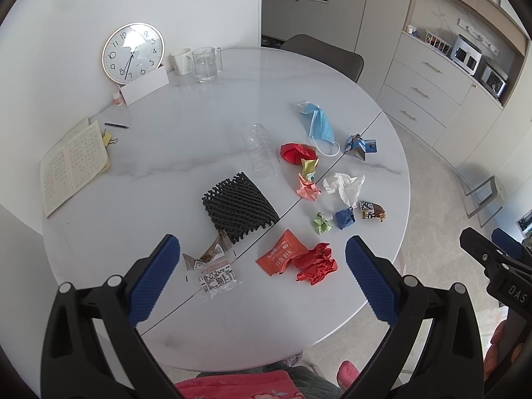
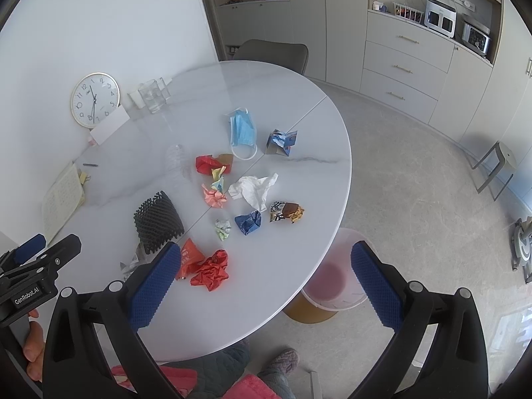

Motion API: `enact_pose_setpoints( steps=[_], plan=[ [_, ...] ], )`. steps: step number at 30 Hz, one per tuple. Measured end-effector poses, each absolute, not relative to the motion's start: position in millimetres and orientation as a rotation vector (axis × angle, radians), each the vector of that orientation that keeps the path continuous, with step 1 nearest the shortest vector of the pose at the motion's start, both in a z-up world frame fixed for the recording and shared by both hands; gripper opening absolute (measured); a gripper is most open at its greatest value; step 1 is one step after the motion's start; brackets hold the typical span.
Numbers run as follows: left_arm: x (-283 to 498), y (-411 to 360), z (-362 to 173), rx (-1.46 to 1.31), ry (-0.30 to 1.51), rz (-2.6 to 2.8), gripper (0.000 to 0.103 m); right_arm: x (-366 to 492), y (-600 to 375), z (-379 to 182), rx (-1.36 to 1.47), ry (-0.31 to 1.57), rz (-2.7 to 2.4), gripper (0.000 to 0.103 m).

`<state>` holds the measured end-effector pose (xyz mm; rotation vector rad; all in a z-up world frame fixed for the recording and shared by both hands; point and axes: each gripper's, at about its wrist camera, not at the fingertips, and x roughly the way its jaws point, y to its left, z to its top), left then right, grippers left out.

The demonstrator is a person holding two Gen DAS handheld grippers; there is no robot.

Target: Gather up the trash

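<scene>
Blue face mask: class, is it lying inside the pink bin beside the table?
No. The blue face mask lies on the white table, while the pink bin stands on the floor below the table's edge.

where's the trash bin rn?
The pink trash bin is on the floor at the near right edge of the table, partly tucked under it, seen only in the right wrist view between the open right tongs.

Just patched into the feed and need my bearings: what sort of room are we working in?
Most likely a home dining area beside a kitchen: a round white table with a grey chair, built-in cabinets and drawers, and small countertop appliances.
</scene>
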<state>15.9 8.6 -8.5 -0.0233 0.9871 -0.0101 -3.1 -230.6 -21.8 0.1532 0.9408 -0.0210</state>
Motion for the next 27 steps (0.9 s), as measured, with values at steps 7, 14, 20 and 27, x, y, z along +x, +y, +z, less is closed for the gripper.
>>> enact_pose_setpoints(
  steps=[7, 14, 20, 27],
  plan=[
    [19.1, 8.4, -10.1, -0.021, 0.99, -0.006, 0.095, -1.7, -231.7, -21.4, 0.153, 0.943, -0.02, 0.101],
    [20.3, 10.7, -11.3, -0.025, 0.995, -0.004, 0.095, 2.4, -231.9, -21.6, 0.146, 0.949, -0.018, 0.101],
    [21.2, 12.0, -12.1, -0.026, 0.997, -0.001, 0.095, 3.8, -230.7, -20.8, 0.14, 0.953, -0.019, 0.101],
    [22.1, 12.3, -12.0, -0.026, 1.0, -0.001, 0.095, 4.5, -231.0, -20.4, 0.142, 0.954, -0.021, 0.101]
  ],
)
